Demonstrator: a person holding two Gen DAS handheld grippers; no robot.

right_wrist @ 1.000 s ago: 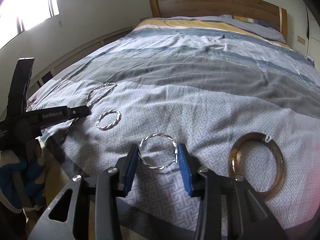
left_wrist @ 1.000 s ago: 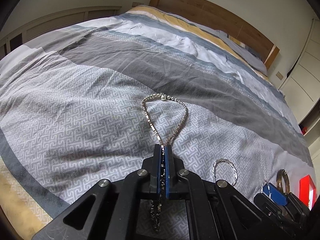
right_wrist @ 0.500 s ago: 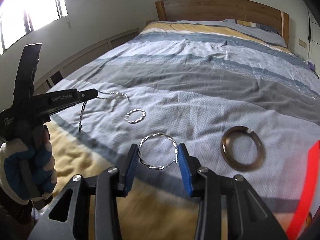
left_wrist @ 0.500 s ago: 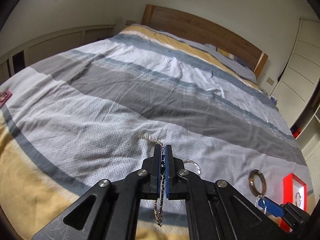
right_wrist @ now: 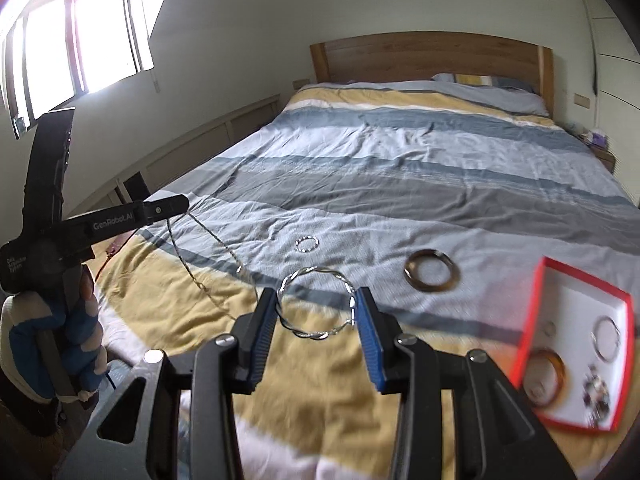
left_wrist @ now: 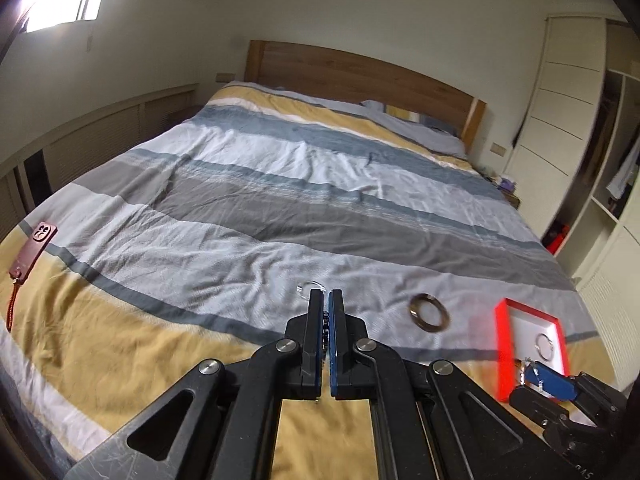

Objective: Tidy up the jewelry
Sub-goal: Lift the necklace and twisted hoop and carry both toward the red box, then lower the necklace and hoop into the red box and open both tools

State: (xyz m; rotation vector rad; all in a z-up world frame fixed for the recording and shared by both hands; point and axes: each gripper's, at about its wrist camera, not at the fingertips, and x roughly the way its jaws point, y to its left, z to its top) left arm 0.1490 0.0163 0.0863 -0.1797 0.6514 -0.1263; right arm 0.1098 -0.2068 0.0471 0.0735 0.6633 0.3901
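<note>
Silver in both grippers, lifted clear over the striped bed

Left gripper has its jaws pinched together on the chain necklace, which dangles beneath its tip; right gripper is clamped across the twisted silver bangle, pads pressing on either side. Beyond the right gripper's fingers a small twisted ring and a brown bangle lie on the bedspread, the red-rimmed tray of jewelry off to its right
</note>
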